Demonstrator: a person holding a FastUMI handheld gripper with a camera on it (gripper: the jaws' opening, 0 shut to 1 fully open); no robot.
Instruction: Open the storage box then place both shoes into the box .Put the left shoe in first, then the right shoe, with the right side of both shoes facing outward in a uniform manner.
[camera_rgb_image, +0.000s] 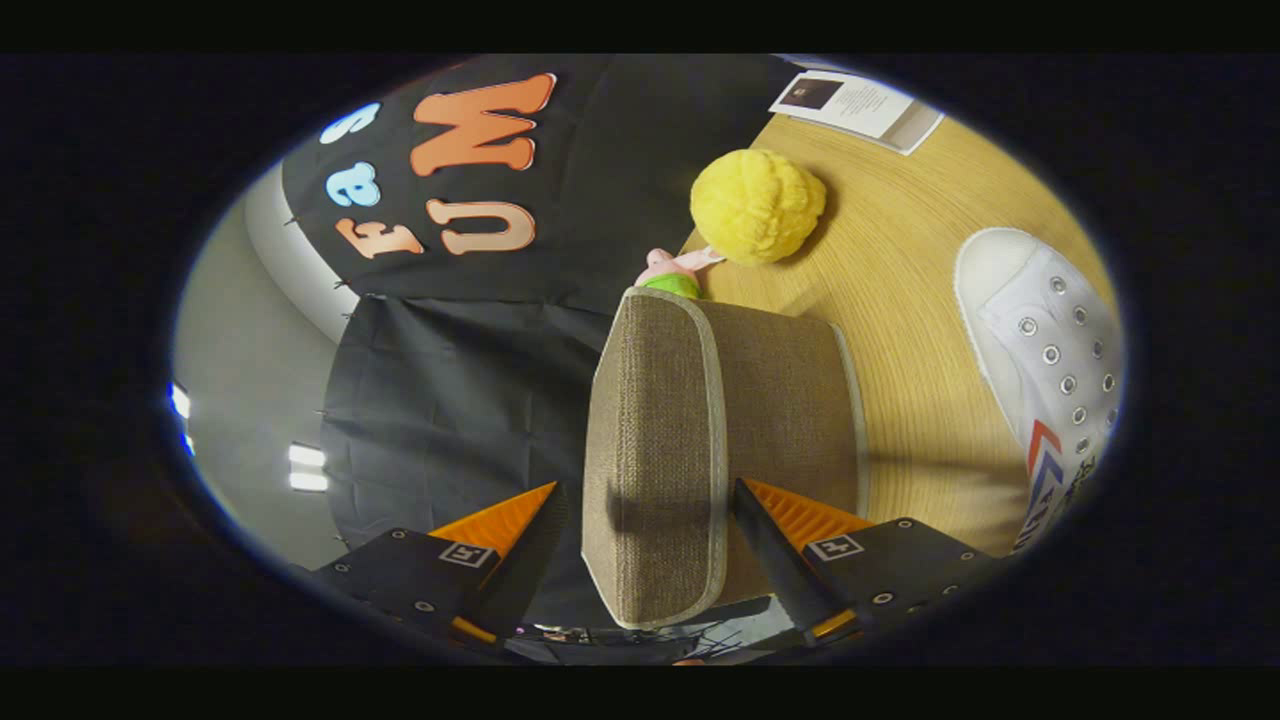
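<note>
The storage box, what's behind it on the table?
Beyond the storage box, which sits between the gripper fingers, a yellow ball lies on the table, with a pink-and-green toy peeking over the box's edge, mostly covered.

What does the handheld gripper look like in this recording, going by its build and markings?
The gripper has two wedge-shaped fingers with ribbed faces. Behind each finger sits a flat, dark mounting block carrying a small square black-and-white marker and round screw heads. No cables or sleeve are visible. The fingers sit either side of the fabric box lid.
</note>
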